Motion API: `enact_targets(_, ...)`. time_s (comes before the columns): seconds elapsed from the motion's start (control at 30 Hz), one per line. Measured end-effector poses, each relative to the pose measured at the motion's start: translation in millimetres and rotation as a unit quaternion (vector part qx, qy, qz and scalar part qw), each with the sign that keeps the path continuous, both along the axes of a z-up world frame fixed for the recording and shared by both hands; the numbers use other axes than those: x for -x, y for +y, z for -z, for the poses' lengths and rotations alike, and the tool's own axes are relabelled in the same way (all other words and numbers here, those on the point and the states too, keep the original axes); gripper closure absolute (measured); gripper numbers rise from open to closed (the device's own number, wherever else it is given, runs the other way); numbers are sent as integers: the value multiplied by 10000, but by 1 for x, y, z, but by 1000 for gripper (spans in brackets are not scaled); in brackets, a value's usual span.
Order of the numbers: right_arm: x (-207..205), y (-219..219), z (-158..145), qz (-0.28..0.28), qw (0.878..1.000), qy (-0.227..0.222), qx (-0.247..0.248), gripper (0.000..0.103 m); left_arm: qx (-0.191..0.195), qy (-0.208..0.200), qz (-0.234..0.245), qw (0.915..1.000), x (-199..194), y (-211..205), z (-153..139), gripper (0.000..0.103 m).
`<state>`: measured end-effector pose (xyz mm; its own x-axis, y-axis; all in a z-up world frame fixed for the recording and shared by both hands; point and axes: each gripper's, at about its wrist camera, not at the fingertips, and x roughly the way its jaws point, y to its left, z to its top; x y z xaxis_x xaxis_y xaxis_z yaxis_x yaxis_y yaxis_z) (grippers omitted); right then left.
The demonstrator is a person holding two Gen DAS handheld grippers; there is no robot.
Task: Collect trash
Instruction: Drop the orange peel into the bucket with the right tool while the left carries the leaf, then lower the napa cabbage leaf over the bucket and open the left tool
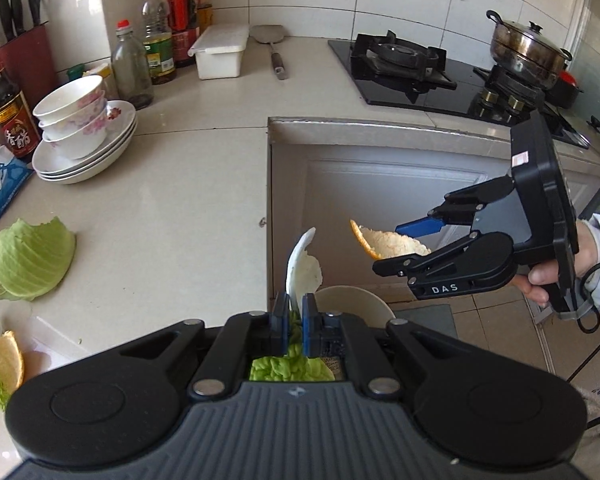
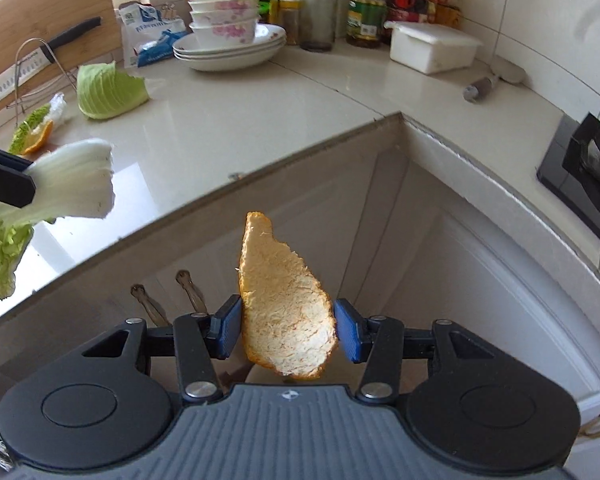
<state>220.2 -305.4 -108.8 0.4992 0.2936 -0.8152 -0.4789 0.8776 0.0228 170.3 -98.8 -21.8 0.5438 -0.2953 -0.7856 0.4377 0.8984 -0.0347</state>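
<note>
L gripper point(image 1: 295, 322): jaws closed on napa leaf point(image 1: 302, 270); white stalk sticks up past the pads, green frill hangs below betw. the arms. Held out past the counter edge.
R gripper point(image 2: 288, 330): clamped on orange peel point(image 2: 286, 300), pith side facing cam, blue pads pressing both edges. In L view it sits at 3 o'clock point(image 1: 414, 240), peel point(image 1: 384, 244) pointing toward 9 o'clock, near the leaf, not touching.
Bin point(image 1: 356, 304): white rim, floor level, directly under the leaf, just beyond L pads; contents can't be made out.
Remaining scraps: cabbage wedge point(image 1: 28, 260) on counter point(image 1: 188, 200) at 9 o'clock; second peel point(image 1: 9, 364) w/ green leaf bits at 8 o'clock near the counter edge.
R view of same: wedge point(image 2: 108, 90) at 10 o'clock, peel and greens point(image 2: 34, 134) beside it.
Other items: bowls on plates point(image 1: 84, 136), bottles point(image 1: 156, 40), white lidded box point(image 1: 220, 52), spatula point(image 1: 274, 48), hob point(image 1: 432, 76) w/ steel pot point(image 1: 528, 48) at 1–2 o'clock.
</note>
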Motion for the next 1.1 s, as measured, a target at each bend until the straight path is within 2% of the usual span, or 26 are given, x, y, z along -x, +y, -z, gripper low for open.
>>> enact_targets(0.2, 2, -13, 30, 175, 9995, 274, -5, 46, -31, 85, 155, 9998, -9, -20, 8, 99)
enact_targets(0.23, 1, -14, 33, 163, 9993, 325, -19, 44, -45, 90, 176, 9998, -11, -23, 10, 99)
enact_targets(0.27, 0, -14, 36, 149, 9992, 357, -30, 35, -54, 100, 200, 9997, -12, -26, 10, 99)
enact_targets(0.37, 3, -14, 40, 155, 9993, 340, -65, 22, -81, 114, 282, 9995, -16, -35, 13, 99)
enact_targets(0.6, 12, -30, 38, 353, 9988, 302, -180, 6, -21, 195, 416, 9989, -28, -55, 25, 99)
enact_targets(0.8, 25, -48, 39, 623, 9973, 296, -233, 2, 46, 343, 541, 9979, -39, -83, 43, 99)
enact_targets(1.1, 50, -75, 44, 973, 9948, 225, -187, 1, 86, 699, 537, 9961, -52, -130, 88, 99)
